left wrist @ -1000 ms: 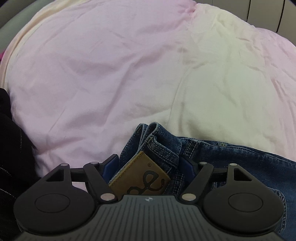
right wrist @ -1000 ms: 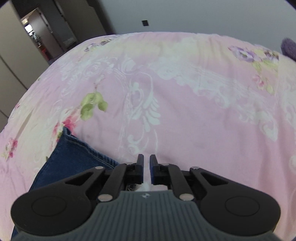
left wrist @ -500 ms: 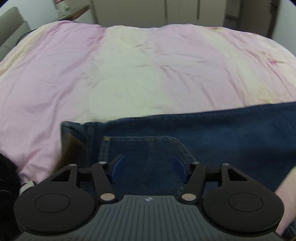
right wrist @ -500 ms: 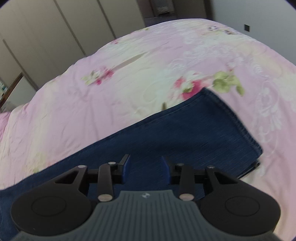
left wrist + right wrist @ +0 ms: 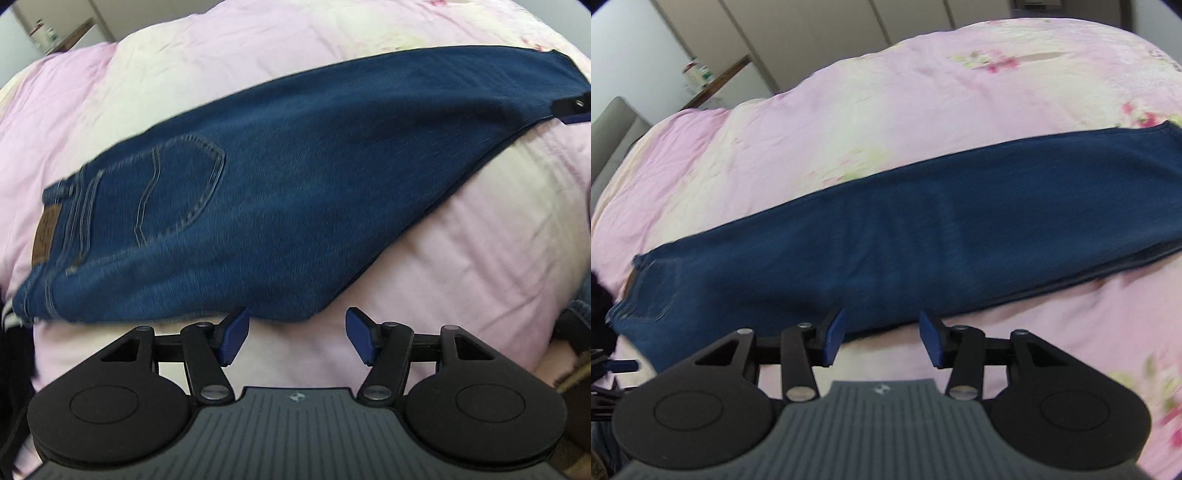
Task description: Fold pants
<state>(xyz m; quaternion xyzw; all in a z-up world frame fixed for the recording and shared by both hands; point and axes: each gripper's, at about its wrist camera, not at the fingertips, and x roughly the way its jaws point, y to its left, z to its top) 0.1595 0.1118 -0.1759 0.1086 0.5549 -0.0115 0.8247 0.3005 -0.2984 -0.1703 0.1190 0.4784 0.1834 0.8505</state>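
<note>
Dark blue jeans (image 5: 295, 177) lie flat on the bed, folded lengthwise leg on leg, waistband with a brown leather patch (image 5: 46, 230) at the left and the hems at the far right. They also show in the right wrist view (image 5: 923, 236). My left gripper (image 5: 293, 338) is open and empty, hovering just short of the jeans' near edge by the seat. My right gripper (image 5: 882, 338) is open and empty, just short of the near edge at mid-leg. A bit of the right gripper (image 5: 572, 107) shows at the far right of the left wrist view.
The bed is covered by a pink and cream floral quilt (image 5: 849, 122). Dark clothing (image 5: 11, 350) lies at the left edge. Wardrobe doors (image 5: 812, 33) and a wooden shelf (image 5: 716, 81) stand beyond the bed.
Both grippers let go of the jeans, opened, and pulled back and up. The jeans now lie spread on the bed instead of being held at waistband and hem.
</note>
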